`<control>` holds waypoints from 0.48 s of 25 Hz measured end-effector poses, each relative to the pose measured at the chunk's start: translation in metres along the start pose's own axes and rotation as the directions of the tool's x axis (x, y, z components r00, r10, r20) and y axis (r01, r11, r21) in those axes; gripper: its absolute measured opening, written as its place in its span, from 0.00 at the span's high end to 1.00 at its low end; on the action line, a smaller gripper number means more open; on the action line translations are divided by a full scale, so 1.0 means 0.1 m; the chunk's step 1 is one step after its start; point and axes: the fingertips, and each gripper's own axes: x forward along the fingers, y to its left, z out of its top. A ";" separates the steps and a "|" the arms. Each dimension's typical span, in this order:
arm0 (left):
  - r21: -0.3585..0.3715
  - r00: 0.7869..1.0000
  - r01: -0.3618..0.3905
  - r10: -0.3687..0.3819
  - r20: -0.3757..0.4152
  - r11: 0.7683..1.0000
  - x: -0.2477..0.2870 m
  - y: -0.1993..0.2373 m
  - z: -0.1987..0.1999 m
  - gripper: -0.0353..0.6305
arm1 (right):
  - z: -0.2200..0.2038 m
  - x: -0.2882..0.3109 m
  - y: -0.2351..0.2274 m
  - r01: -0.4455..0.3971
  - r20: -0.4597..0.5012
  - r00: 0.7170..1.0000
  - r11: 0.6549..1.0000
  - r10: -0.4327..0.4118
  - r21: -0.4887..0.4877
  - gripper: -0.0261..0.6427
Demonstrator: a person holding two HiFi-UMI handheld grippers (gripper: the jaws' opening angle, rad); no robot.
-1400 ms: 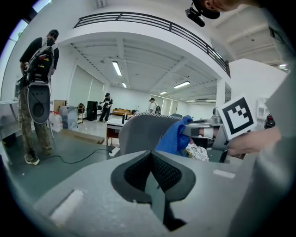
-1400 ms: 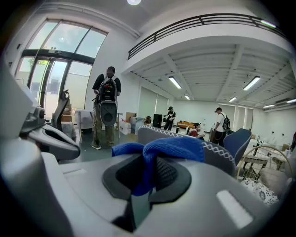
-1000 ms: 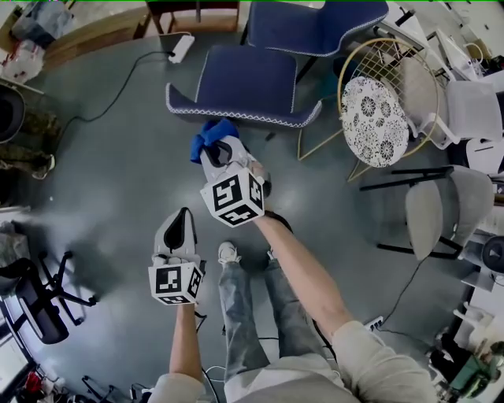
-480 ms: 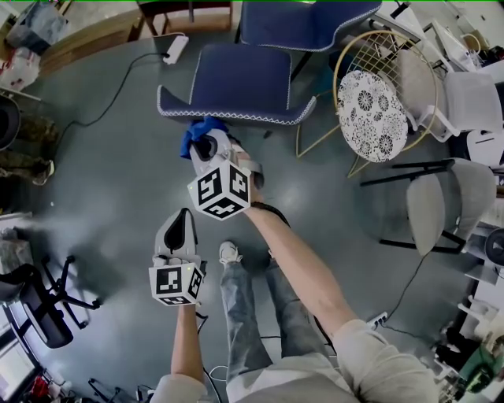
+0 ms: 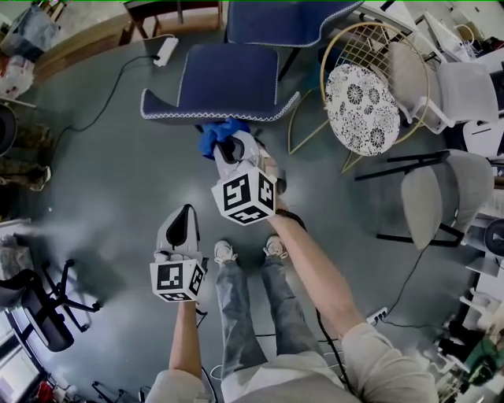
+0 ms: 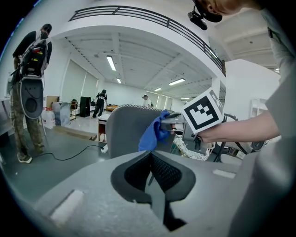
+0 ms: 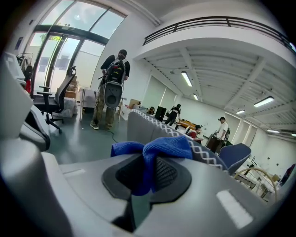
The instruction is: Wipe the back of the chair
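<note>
A dark blue chair with white-stitched edges stands in front of me, its back nearest to me. My right gripper is shut on a blue cloth and holds it against the top edge of that back. In the right gripper view the blue cloth bunches out of the shut right gripper and lies on the chair back. My left gripper hangs lower and to the left, shut on nothing. Its own view shows the chair back, the cloth and the left gripper.
A gold wire chair with a patterned round cushion stands right of the blue chair, and a grey chair further right. A second blue chair is behind. A power strip with cable lies far left. A black office chair is near left. A person stands beyond.
My right gripper has slid the cloth to the right along the top of the chair back. The left gripper has stayed where it was.
</note>
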 end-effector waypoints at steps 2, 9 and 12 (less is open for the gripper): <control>0.005 1.000 0.014 -0.014 0.000 1.000 0.05 -0.10 0.03 0.94 | -0.08 -0.12 -0.15 0.022 -0.009 1.000 1.000 -0.022 0.007 0.91; 0.016 0.999 0.050 -0.050 0.006 0.999 0.20 -0.40 0.08 0.94 | -0.49 -0.52 -0.62 0.091 -0.062 0.994 0.996 -0.089 0.027 0.91; 0.021 0.998 0.058 -0.058 0.003 0.998 0.24 -0.47 0.08 0.94 | -0.67 -0.65 -0.79 0.120 -0.085 0.990 0.992 -0.116 0.044 0.91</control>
